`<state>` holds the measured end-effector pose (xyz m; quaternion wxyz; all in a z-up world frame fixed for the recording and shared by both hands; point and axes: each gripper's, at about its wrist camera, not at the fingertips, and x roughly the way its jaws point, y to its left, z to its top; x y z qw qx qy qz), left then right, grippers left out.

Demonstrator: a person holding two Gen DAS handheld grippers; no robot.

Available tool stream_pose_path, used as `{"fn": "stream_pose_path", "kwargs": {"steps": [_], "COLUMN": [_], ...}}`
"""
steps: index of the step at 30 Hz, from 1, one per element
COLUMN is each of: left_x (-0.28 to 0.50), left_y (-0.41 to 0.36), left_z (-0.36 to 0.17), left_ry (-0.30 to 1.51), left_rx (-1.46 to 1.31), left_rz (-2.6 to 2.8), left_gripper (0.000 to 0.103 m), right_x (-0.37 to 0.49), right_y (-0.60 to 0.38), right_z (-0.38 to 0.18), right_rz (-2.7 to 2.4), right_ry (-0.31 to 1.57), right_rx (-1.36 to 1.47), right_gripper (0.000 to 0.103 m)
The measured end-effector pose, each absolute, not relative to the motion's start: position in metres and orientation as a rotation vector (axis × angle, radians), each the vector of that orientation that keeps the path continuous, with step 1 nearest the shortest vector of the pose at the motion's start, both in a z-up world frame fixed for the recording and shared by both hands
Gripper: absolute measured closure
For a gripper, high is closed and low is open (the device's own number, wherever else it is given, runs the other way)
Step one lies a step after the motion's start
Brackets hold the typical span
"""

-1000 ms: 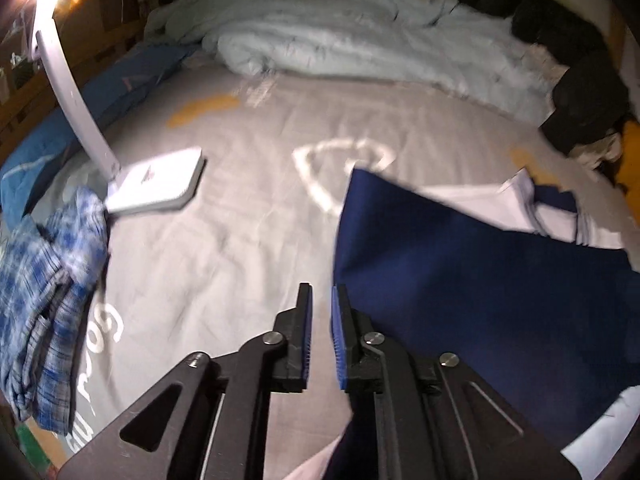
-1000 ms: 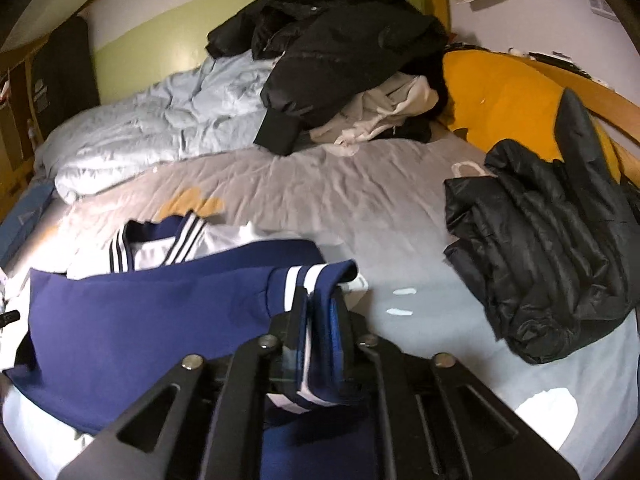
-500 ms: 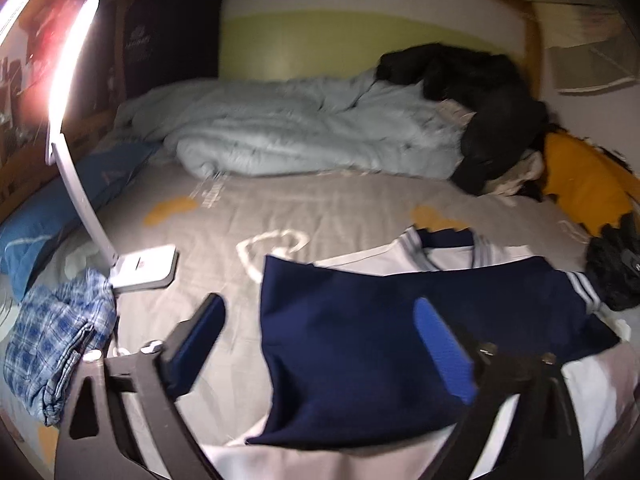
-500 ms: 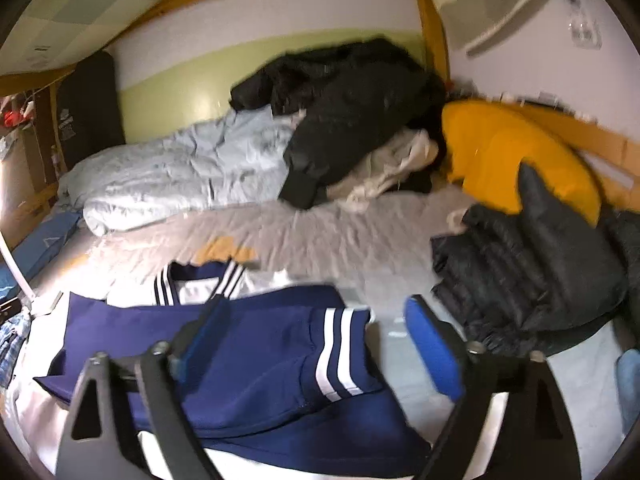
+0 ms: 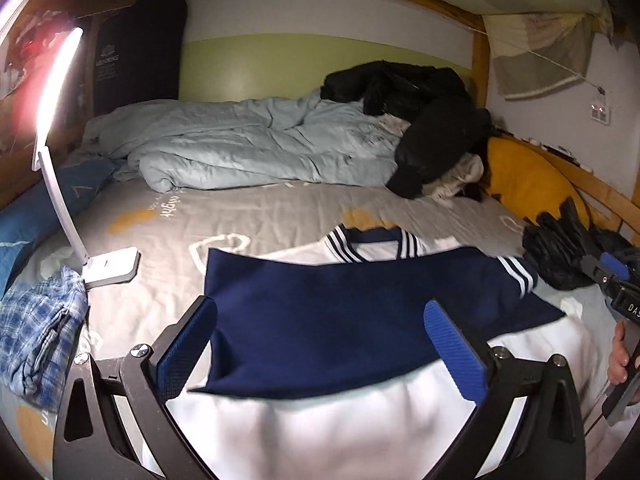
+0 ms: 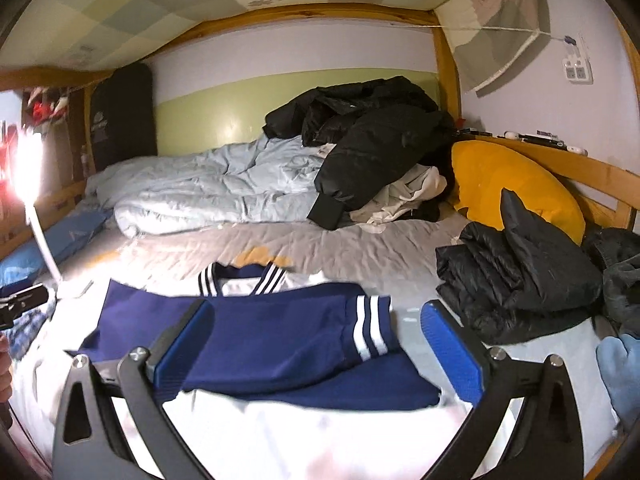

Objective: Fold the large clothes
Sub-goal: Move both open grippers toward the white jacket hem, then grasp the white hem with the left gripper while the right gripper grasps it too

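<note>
A white and navy jacket [image 5: 332,320] lies flat on the grey bed sheet [image 5: 260,216], both navy sleeves folded across its white body, striped collar at the far side. It also shows in the right wrist view [image 6: 272,344], with a white-striped cuff [image 6: 370,330]. My left gripper [image 5: 320,336] is open and empty, raised above the jacket's left part. My right gripper [image 6: 316,340] is open and empty, raised above the right sleeve. The right gripper also shows at the right edge of the left wrist view [image 5: 612,276].
A lit white desk lamp [image 5: 108,266] stands on the sheet at left, beside a blue plaid garment [image 5: 36,332]. A pale blue duvet [image 5: 256,148] and black coats [image 6: 368,140] lie at the back. A folded black jacket [image 6: 516,276] and yellow pillow [image 6: 512,184] lie at right.
Both grippers have opened, let go of the navy sleeves and pulled up and back from the jacket. The sleeves now lie folded across its body.
</note>
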<state>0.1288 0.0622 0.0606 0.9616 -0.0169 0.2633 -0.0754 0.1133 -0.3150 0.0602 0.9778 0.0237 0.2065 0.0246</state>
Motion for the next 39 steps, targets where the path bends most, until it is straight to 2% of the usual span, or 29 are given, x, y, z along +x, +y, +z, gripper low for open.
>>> {"fn": "stream_pose_path", "kwargs": {"steps": [19,33,37,39], "left_x": [0.072,0.051,0.054,0.056], "left_y": [0.050,0.036,0.029,0.028], "left_z": [0.036,0.000,-0.010,-0.012], "left_ry": [0.546,0.643,0.720,0.729], "left_rx": [-0.016,0.045,0.054,0.055], "left_rz": [-0.175,-0.194,-0.193,-0.181], "left_gripper": [0.000,0.000,0.000,0.000], "right_x": [0.082,0.063,0.057,0.057], "right_y": [-0.301,-0.286,-0.265,-0.241], "right_z": [0.024,-0.002,-0.018,-0.036], "right_rz": [0.082,0.155,0.224,0.301], "right_ry": [0.522,0.605,0.665,0.762], "right_rx": [0.006,-0.055,-0.147,-0.310], "right_gripper": [0.000,0.000,0.000,0.000]}}
